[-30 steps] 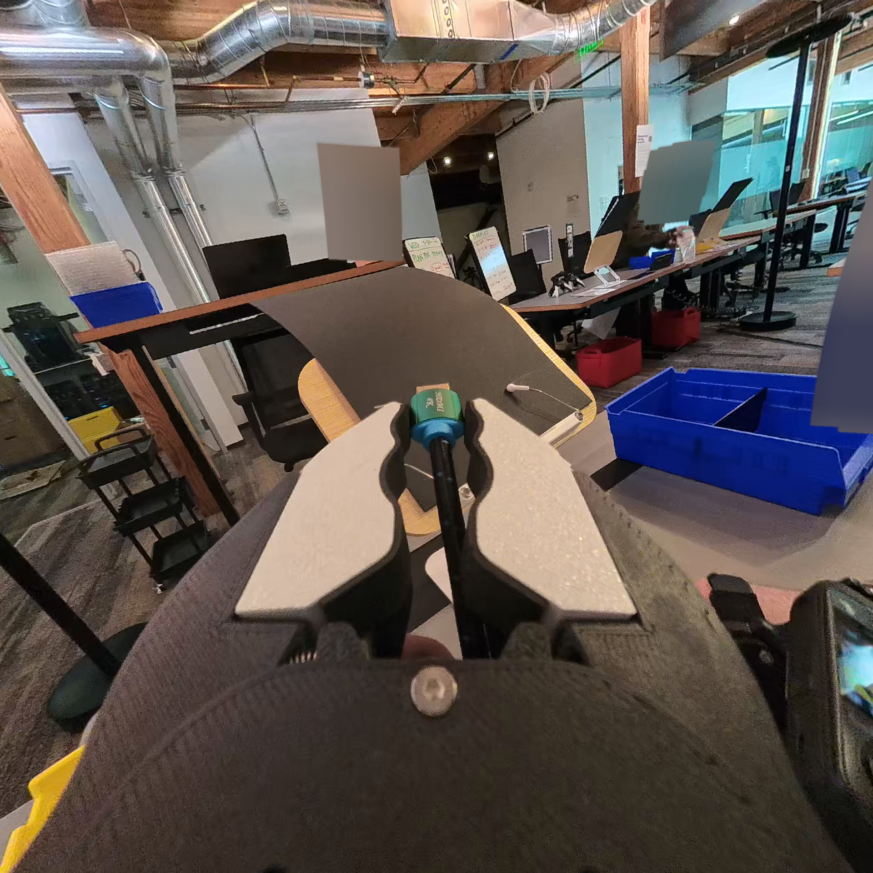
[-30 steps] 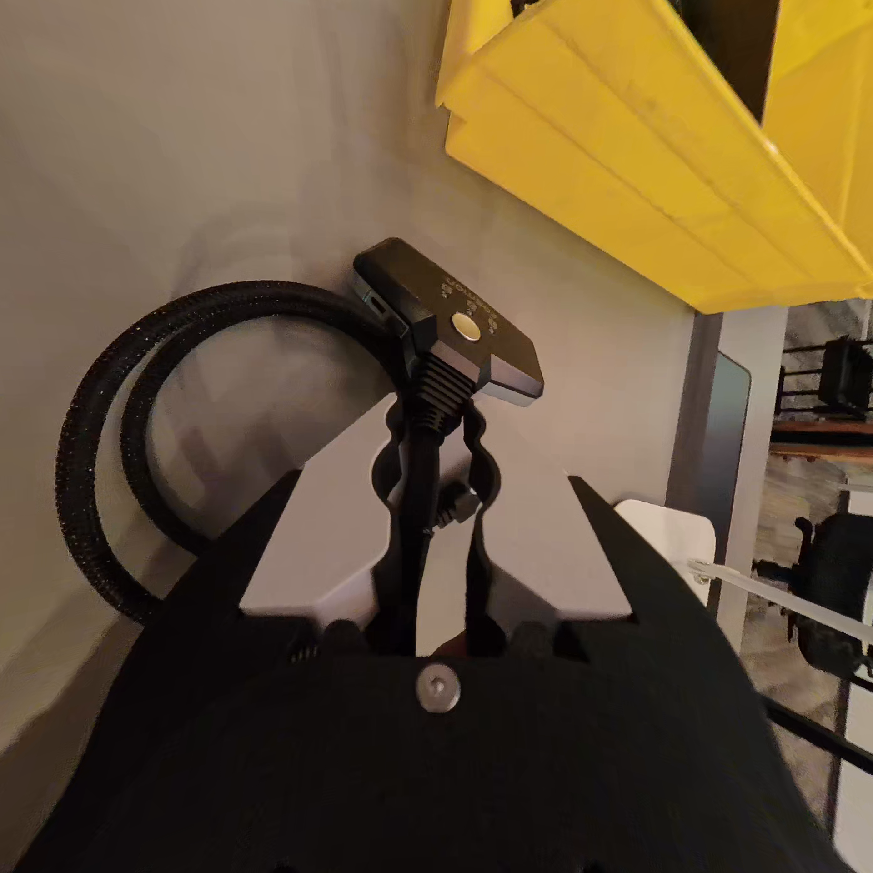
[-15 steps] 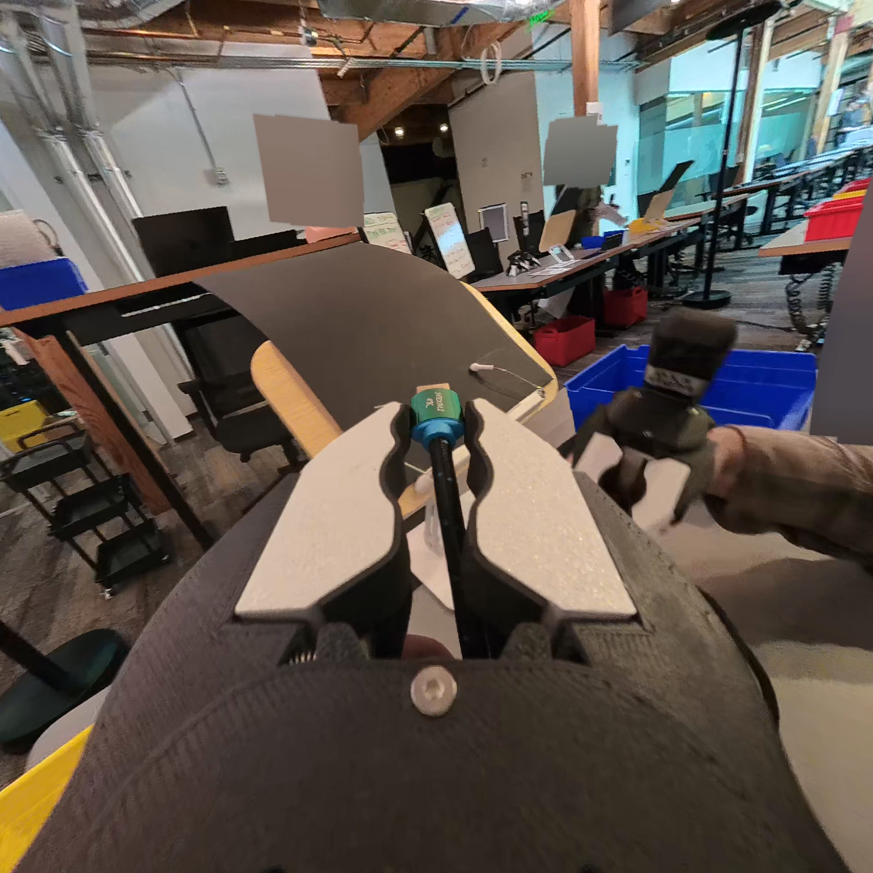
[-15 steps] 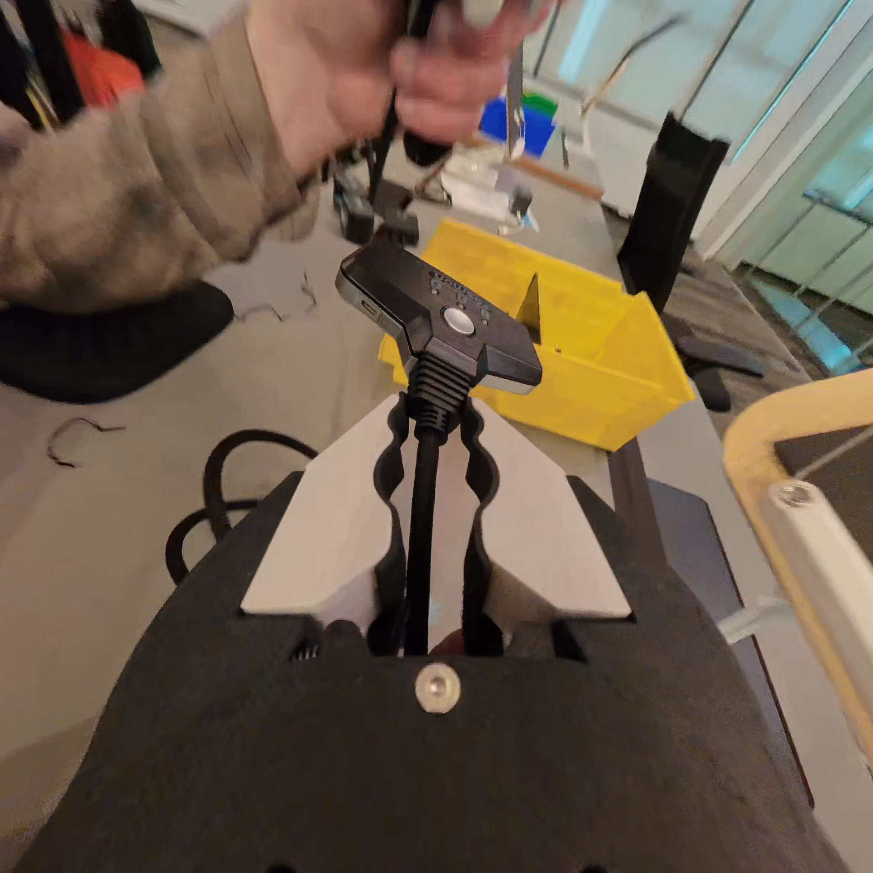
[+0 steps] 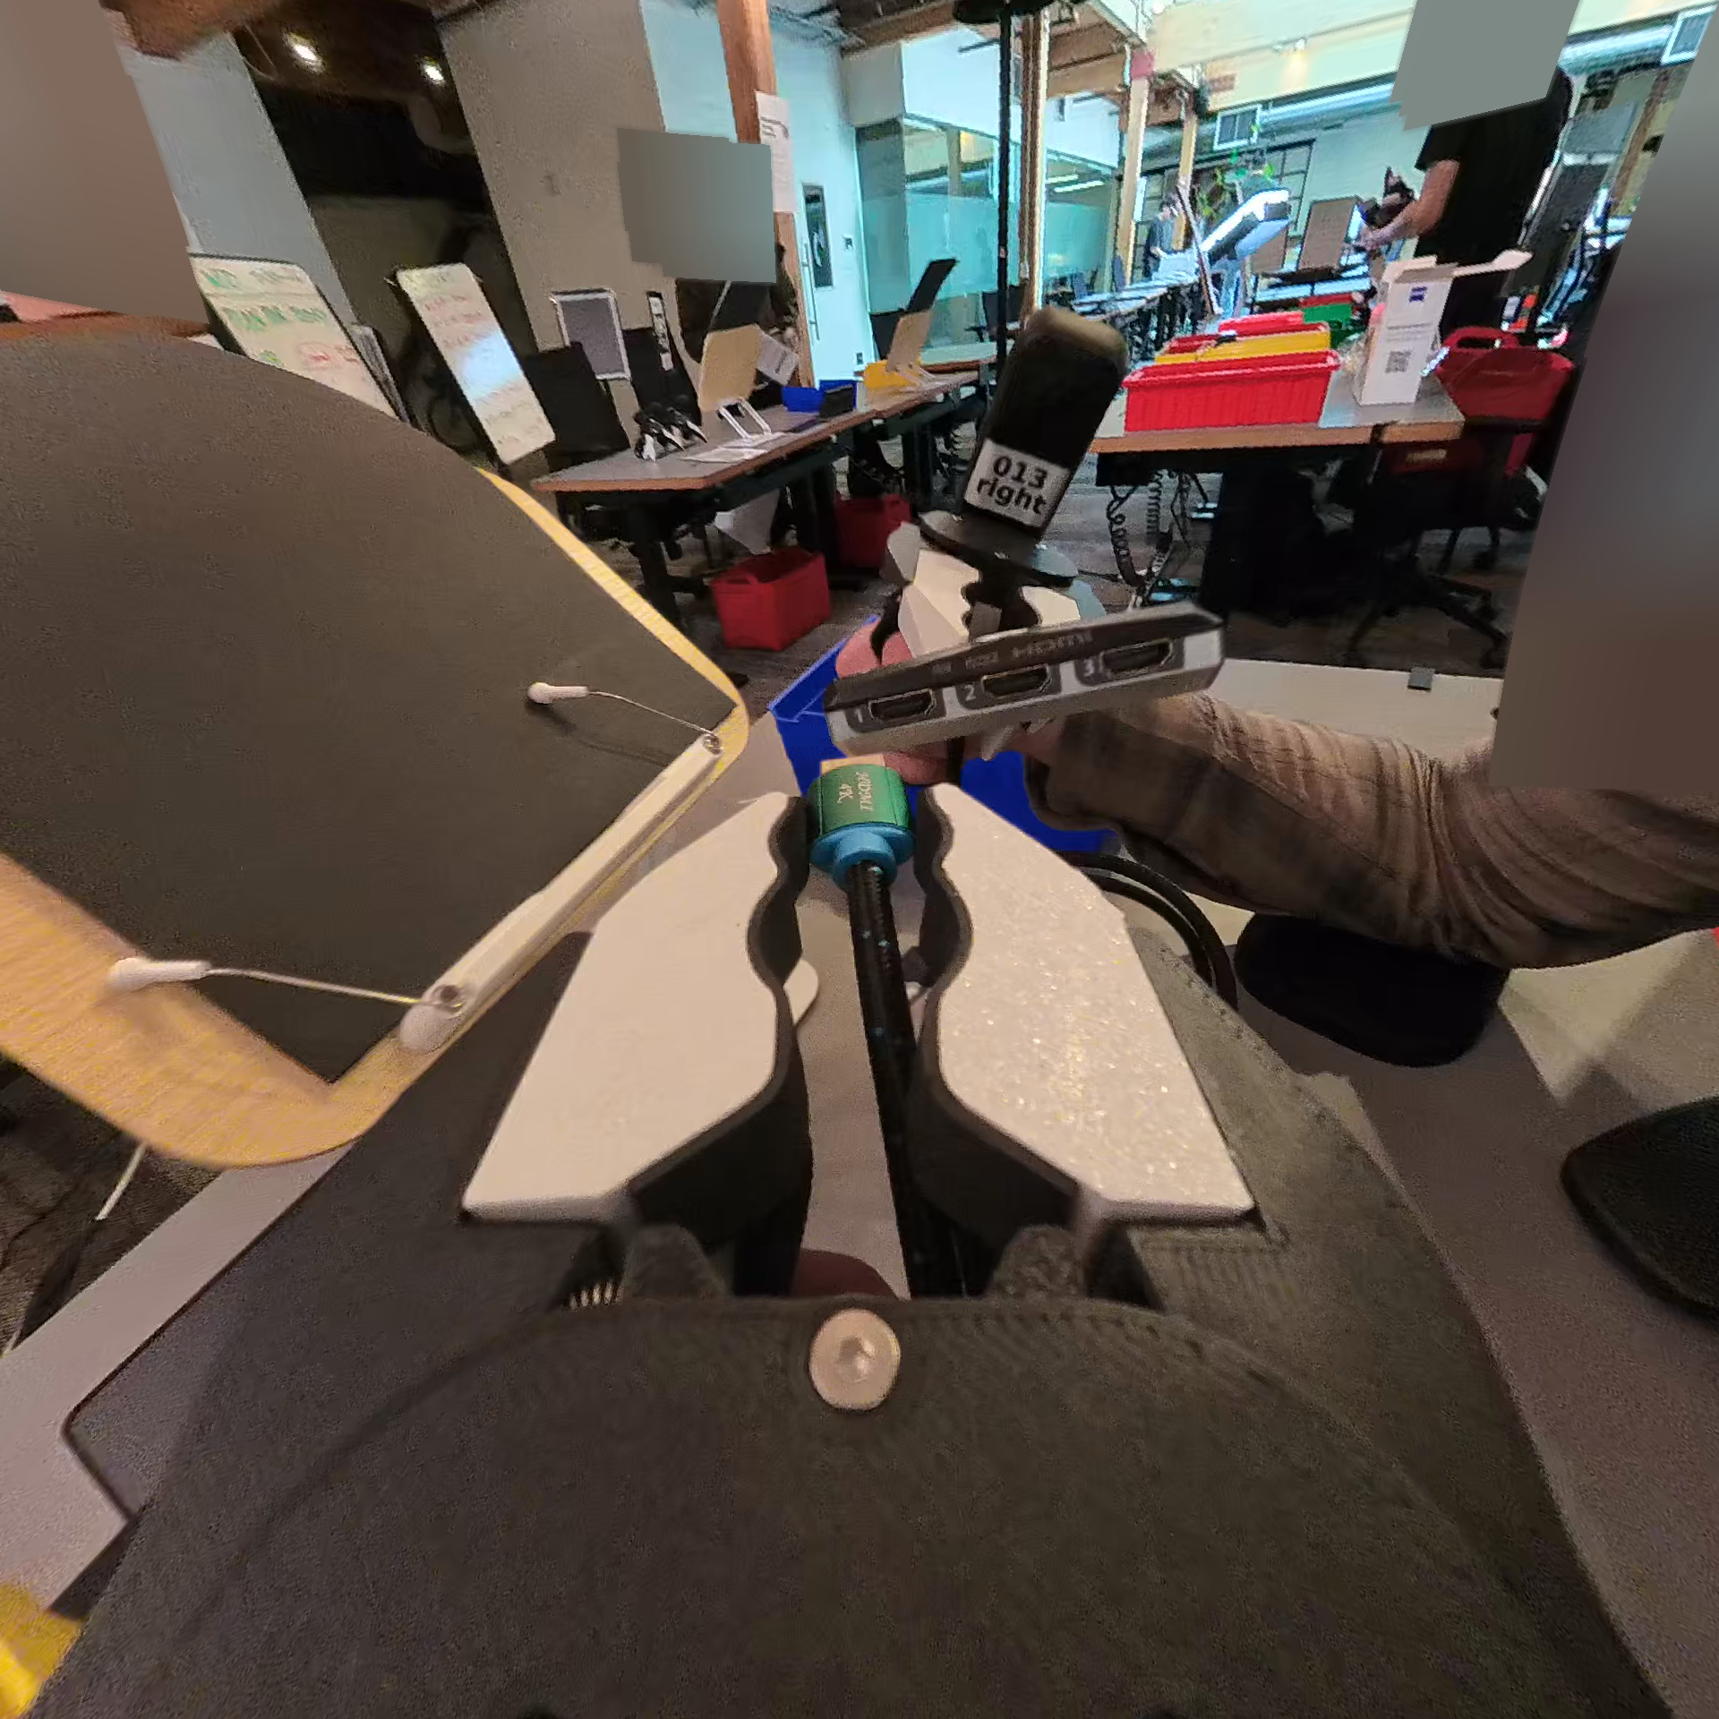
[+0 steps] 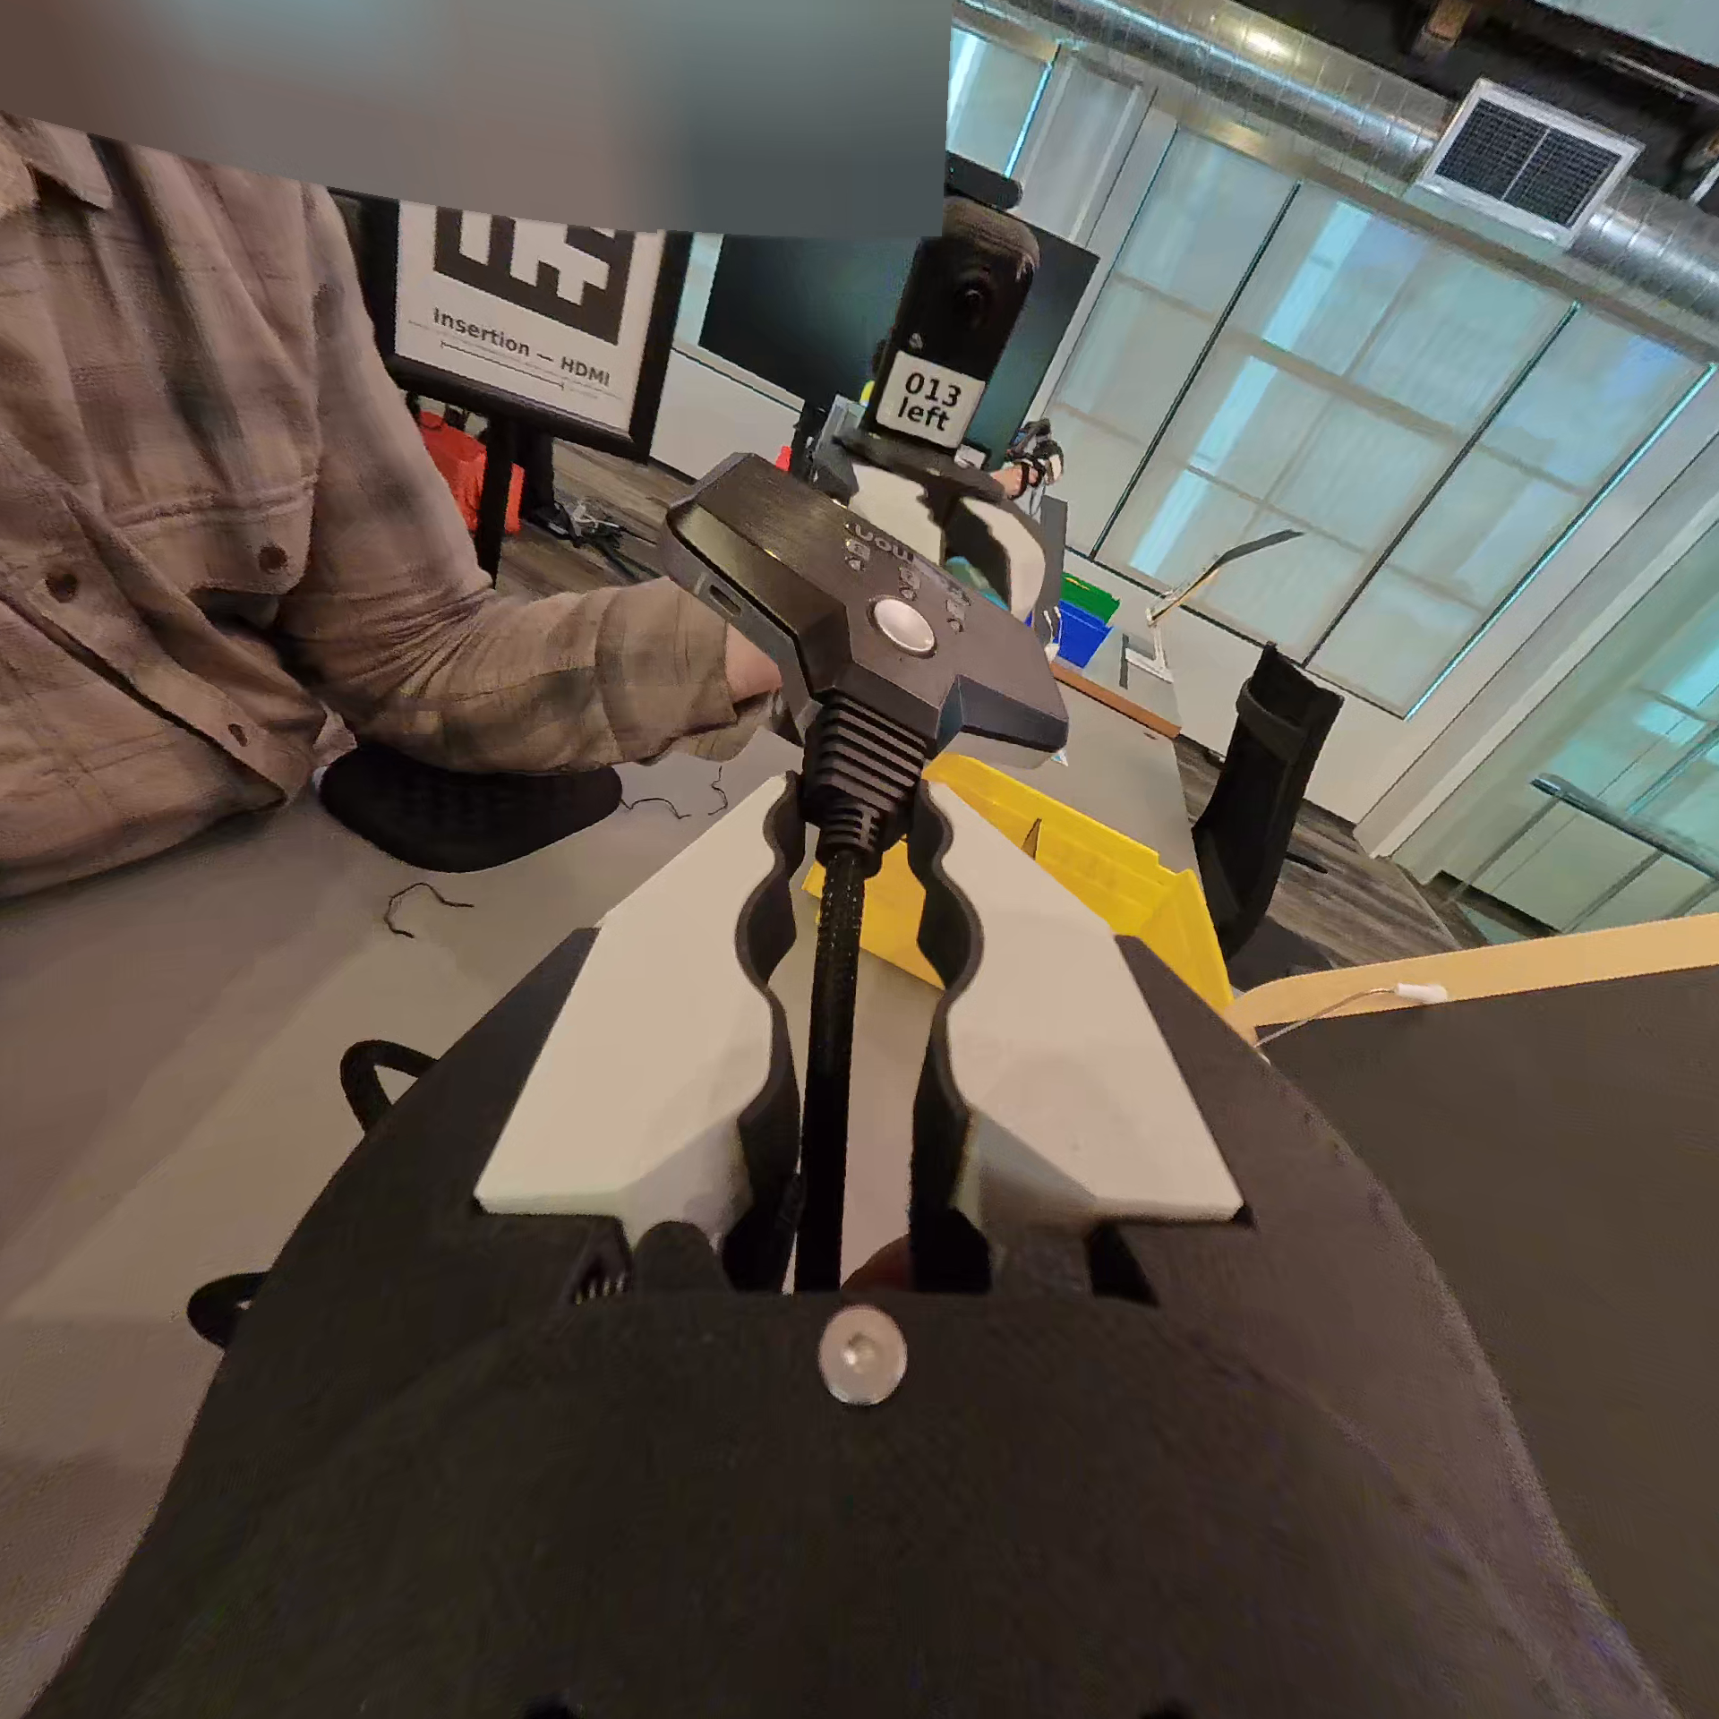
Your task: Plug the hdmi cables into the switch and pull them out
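Observation:
My left gripper is shut on a black braided HDMI cable with a green and blue plug, held up in the air. The plug tip sits just below the leftmost of three empty ports on the black switch, a small gap away. My right gripper is shut on the ribbed strain relief of the switch's own cable and holds the switch up, its round button on top. The left gripper shows behind the switch in the right wrist view; the right gripper shows behind it in the left wrist view.
A curved black panel with a wooden edge stands close on the left. A yellow bin and a blue bin sit on the grey table. A person's sleeved arms hold both grippers. Loose black cable lies on the table. Across from one pair of fingers to the other is roughly 10 cm.
The right gripper lifted the switch off the table and swung it up to face the left gripper. The left gripper turned right with its plug, bringing the plug close under the switch's ports.

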The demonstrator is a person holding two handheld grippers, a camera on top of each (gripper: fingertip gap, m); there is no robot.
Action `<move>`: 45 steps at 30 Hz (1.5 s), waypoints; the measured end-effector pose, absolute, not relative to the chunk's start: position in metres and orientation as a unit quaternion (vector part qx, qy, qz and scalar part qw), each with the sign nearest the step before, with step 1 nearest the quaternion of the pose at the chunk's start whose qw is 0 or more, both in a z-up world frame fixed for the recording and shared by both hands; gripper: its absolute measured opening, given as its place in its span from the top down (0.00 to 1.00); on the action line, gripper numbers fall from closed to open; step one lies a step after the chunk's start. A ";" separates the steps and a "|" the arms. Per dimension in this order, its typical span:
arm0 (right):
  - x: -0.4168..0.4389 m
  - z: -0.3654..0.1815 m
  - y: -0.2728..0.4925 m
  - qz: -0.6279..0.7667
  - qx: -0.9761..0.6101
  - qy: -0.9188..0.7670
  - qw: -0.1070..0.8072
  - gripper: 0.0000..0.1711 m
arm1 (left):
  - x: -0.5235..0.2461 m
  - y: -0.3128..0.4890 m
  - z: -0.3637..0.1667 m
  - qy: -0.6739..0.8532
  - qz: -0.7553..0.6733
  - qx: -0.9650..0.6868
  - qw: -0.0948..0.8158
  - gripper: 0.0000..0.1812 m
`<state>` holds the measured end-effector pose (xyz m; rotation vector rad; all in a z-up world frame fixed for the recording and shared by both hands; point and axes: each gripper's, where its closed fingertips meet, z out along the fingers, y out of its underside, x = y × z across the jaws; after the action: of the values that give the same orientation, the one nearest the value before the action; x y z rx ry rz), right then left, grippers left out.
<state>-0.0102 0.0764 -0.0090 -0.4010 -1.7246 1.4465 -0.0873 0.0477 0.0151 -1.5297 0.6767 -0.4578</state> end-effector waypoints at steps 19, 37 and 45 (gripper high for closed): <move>0.006 -0.012 0.068 0.530 -0.138 -0.728 0.412 0.88 | -0.057 0.042 0.009 0.315 -0.274 -0.670 0.614 0.88; 0.007 -0.014 0.069 0.504 -0.153 -0.744 0.410 0.88 | -0.056 0.044 0.007 0.318 -0.264 -0.667 0.619 0.88; 0.010 -0.014 0.063 0.517 -0.136 -0.743 0.403 0.88 | -0.049 0.038 0.007 0.337 -0.262 -0.665 0.613 0.88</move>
<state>0.0097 0.0633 -0.0139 -0.3440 -1.8764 1.3047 -0.0491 0.0378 0.0068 -1.5330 0.7782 -0.6034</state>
